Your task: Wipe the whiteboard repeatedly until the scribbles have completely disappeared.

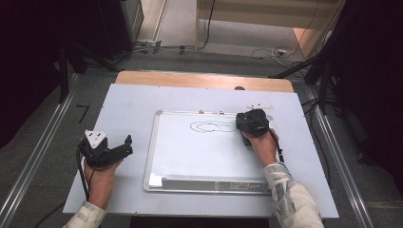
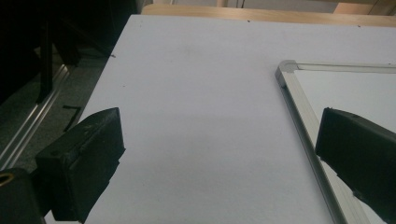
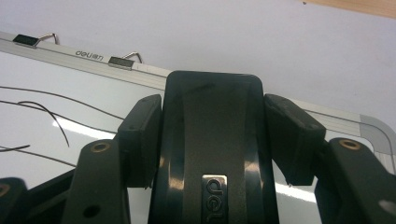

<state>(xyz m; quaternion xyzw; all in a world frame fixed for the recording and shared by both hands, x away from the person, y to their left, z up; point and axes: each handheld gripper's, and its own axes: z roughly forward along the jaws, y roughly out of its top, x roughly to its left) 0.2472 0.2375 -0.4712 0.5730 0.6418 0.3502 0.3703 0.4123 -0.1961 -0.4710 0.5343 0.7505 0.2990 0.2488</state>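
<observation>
A whiteboard (image 1: 199, 156) with an aluminium frame lies on the pale grey tabletop (image 1: 128, 109). Thin dark marker loops (image 1: 209, 127) run across its upper part. My right gripper (image 1: 254, 122) rests over the board's top right corner, shut on a black whiteboard eraser (image 3: 215, 140). Its pads (image 3: 140, 140) press on both sides of the eraser, next to the drawn lines (image 3: 46, 112). My left gripper (image 1: 124, 145) sits on the tabletop left of the board, open and empty (image 2: 219, 135). The board's frame corner (image 2: 287, 70) lies just ahead of its right jaw.
Two metal clips (image 3: 123, 60) sit on the board's top frame. A tray strip (image 1: 209, 183) runs along its near edge. A wooden table edge (image 1: 190, 78) shows behind the grey top. Metal rails (image 1: 38, 156) and cables (image 1: 271, 52) lie on the floor around.
</observation>
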